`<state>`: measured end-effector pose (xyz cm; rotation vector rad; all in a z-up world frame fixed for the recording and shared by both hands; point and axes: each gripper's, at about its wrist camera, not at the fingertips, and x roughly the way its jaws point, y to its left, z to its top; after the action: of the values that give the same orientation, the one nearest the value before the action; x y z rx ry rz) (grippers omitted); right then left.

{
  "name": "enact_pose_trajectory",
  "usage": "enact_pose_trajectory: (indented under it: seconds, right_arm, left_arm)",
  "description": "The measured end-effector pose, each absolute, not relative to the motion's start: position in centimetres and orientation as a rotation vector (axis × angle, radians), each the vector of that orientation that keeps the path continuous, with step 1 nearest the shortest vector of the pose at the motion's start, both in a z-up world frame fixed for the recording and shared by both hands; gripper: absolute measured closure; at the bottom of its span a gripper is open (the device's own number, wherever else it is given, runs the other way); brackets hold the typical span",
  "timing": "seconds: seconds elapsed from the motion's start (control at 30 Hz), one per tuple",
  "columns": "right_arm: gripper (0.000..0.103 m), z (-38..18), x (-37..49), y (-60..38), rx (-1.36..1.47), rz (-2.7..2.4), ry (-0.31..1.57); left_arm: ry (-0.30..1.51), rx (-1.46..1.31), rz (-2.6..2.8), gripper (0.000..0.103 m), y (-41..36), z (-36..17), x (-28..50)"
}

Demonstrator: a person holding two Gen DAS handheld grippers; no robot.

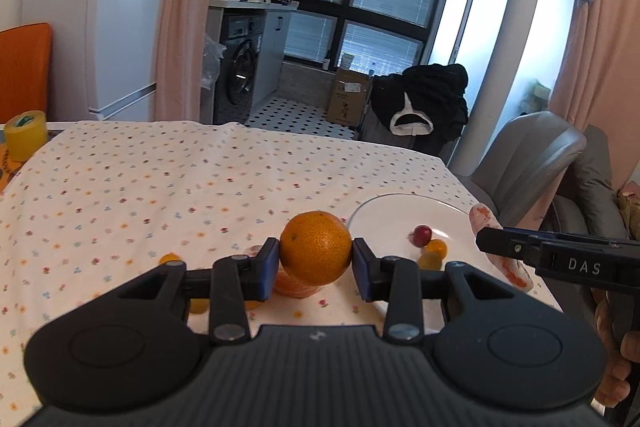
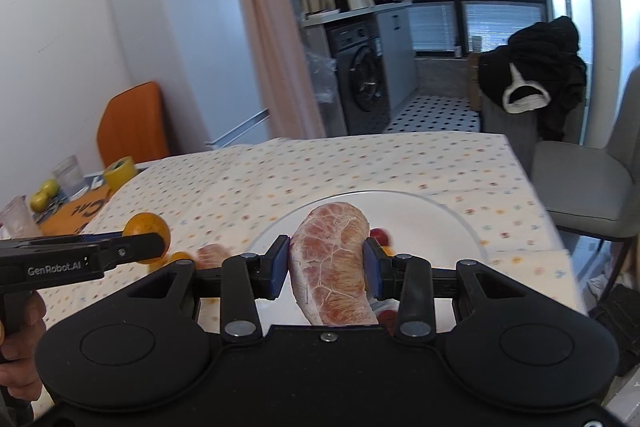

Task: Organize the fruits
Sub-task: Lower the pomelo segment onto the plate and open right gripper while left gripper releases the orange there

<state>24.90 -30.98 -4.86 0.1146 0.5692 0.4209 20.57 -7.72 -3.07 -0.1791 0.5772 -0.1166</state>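
We hold an orange [image 1: 316, 247] clamped in the left gripper [image 1: 316, 263] and a peeled grapefruit wedge [image 2: 334, 263], long axis upright, in the right gripper [image 2: 326, 265]. The plate [image 2: 436, 227] lies directly beyond the right fingers, nearer that hand.

Left tongs [image 1: 316, 259] clamp an orange [image 1: 315, 247]; right tongs [image 2: 326, 265] clamp a peeled pomelo segment [image 2: 334, 267].

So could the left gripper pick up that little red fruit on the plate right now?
Probably not yet. The left gripper is shut on the orange, so its jaws are full. The red fruit lies exposed on the white plate, but the orange must go down first.
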Motion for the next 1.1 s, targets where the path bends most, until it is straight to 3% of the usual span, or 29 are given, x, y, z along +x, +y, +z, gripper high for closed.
enact_pose_trajectory:
  seconds: [0.47, 0.6, 0.83, 1.1]
  right_arm:
    - [0.064, -7.0, 26.6, -33.8, 0.135, 0.350, 0.600]
    - [0.043, -7.0, 26.6, -34.1, 0.145, 0.332, 0.581]
    - [0.043, -7.1, 26.3, -35.2, 0.187, 0.339, 0.597]
    - [0.042, -7.0, 25.6, -34.7, 0.194, 0.357, 0.605]
  left_arm:
    - [0.624, -0.142, -0.183, 0.066, -12.1, -4.6, 23.4]
    - [0.637, -0.135, -0.192, 0.066, -12.7, -4.9, 23.8]
    - [0.664, -0.141, -0.217, 0.065, -13.3, -5.2, 24.3]
    - [0.640, -0.145, -0.188, 0.057, -12.3, -4.5, 23.4]
